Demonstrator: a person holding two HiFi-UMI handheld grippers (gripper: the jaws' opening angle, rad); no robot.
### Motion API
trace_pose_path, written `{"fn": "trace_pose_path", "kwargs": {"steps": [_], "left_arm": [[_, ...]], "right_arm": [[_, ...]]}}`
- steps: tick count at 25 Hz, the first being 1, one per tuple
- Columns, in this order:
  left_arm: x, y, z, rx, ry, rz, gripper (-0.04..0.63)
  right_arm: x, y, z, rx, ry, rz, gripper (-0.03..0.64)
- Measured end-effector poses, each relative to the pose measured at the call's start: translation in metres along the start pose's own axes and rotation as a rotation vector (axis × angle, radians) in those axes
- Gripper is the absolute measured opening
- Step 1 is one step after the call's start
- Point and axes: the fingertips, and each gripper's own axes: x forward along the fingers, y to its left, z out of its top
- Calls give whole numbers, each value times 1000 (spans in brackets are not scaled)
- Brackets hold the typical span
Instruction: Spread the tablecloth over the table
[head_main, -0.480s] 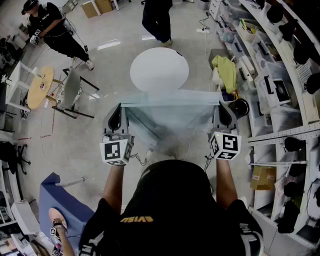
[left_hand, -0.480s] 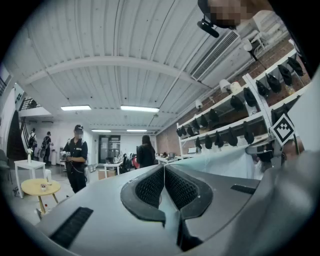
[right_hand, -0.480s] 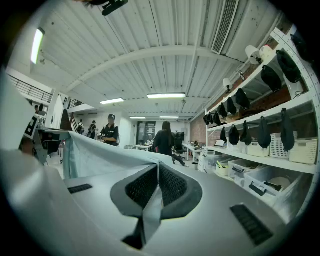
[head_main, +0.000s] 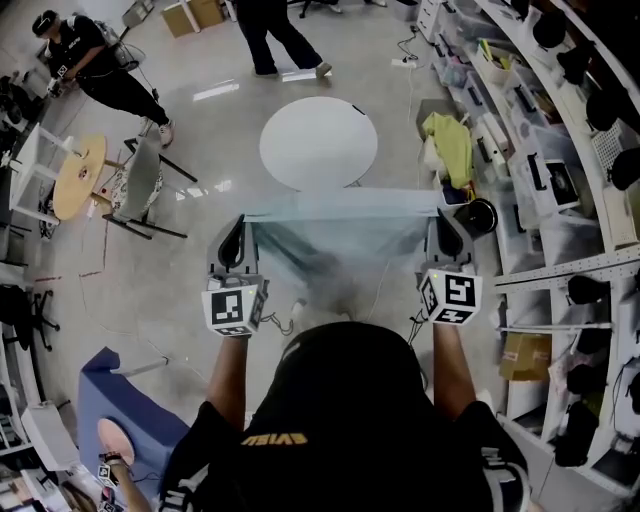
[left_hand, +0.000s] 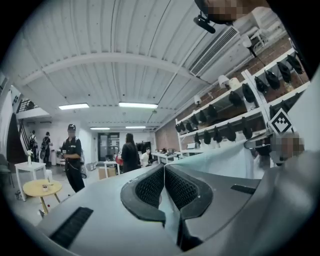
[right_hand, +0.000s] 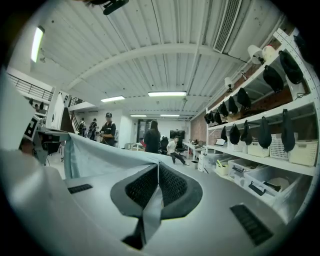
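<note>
Between the two tools a pale blue tablecloth (head_main: 340, 228) is held stretched in the air, its upper edge tight and nearly level (the lower part sags toward the floor (head_main: 150, 290)). The left hand-held gripper (head_main: 236, 225) pinches one top corner of the cloth, and the right hand-held gripper (head_main: 443, 222) pinches the other. Beyond the cloth stands the round white desk (head_main: 318, 140), not yet covered.

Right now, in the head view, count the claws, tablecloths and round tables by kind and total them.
Claws: 2 (left claw, right claw, each shut on the tablecloth)
Tablecloths: 1
Round tables: 2 (white table, yellow table)
Total: 5
</note>
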Motion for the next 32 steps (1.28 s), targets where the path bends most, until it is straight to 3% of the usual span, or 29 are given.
{"fn": "trace_pose_path", "kwargs": {"steps": [7, 22, 27, 32], "left_arm": [[1, -4, -4, 8, 19, -13, 20], [3, -10, 0, 41, 26, 3, 20], [6, -9, 20, 86, 17, 12, 20], [19, -2, 39, 44, 8, 30, 20]], "right_arm": [[0, -3, -4, 56, 4, 16, 8], [8, -11, -3, 48, -1, 26, 8], [11, -16, 14, 33, -23, 43, 8], [28, -18, 23, 46, -29, 50, 8]]}}
